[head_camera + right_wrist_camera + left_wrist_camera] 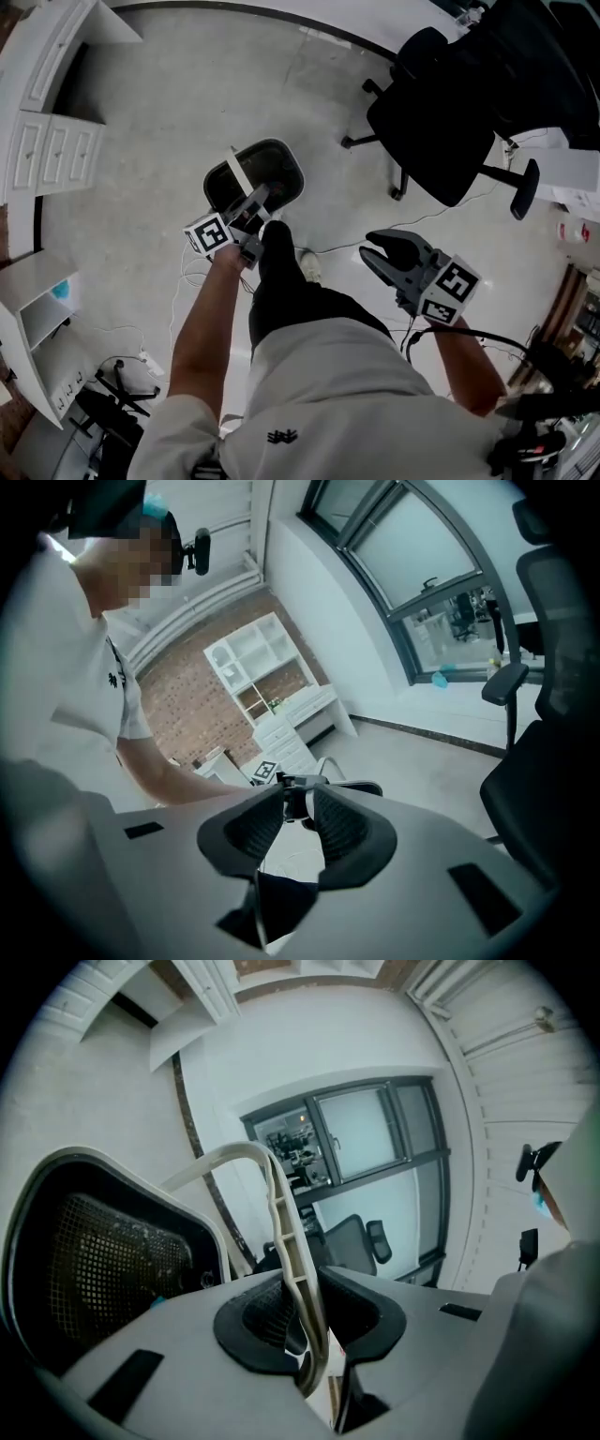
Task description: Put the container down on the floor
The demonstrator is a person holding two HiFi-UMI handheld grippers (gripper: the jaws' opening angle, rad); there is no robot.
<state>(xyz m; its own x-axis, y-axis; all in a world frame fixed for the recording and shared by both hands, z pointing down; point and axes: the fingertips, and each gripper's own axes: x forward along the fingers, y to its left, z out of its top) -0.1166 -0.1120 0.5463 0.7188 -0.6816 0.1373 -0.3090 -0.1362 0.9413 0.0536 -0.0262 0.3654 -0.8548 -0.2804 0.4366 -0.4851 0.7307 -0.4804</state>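
We are looking steeply down past the person's white shirt (328, 394) and dark trouser leg (281, 286). Nearest on the right, the right gripper (373, 251) is hovering with its jaws standing a little apart; in the right gripper view (300, 813) nothing is lying between the pads.

On the left, the left gripper (255, 204) is reaching forward and down. In the left gripper view (305, 1312) its jaws are pinching the pale ribbed handle (281, 1213), which is running up between the pads and arching over to the left.

The container (272, 173), a black mesh bin with a light rim, is hanging from that handle (237, 167) directly ahead of the person's shoe (310, 265). In the left gripper view its open mouth (103, 1241) is tilting toward the camera. We are unable to confirm whether its base is touching the floor (187, 103).

Around the container, bare grey floor is showing on the left, ahead and to the right. A thin cable (333, 248) is trailing along the floor just beside the shoe.

Farther out, a black office chair (441, 122) is standing to the right, its wheeled base well apart from the container. A white drawer unit (52, 150) and white shelving (37, 309) are lining the left edge. A dark skirting line (281, 14) is bounding the floor at the far wall.
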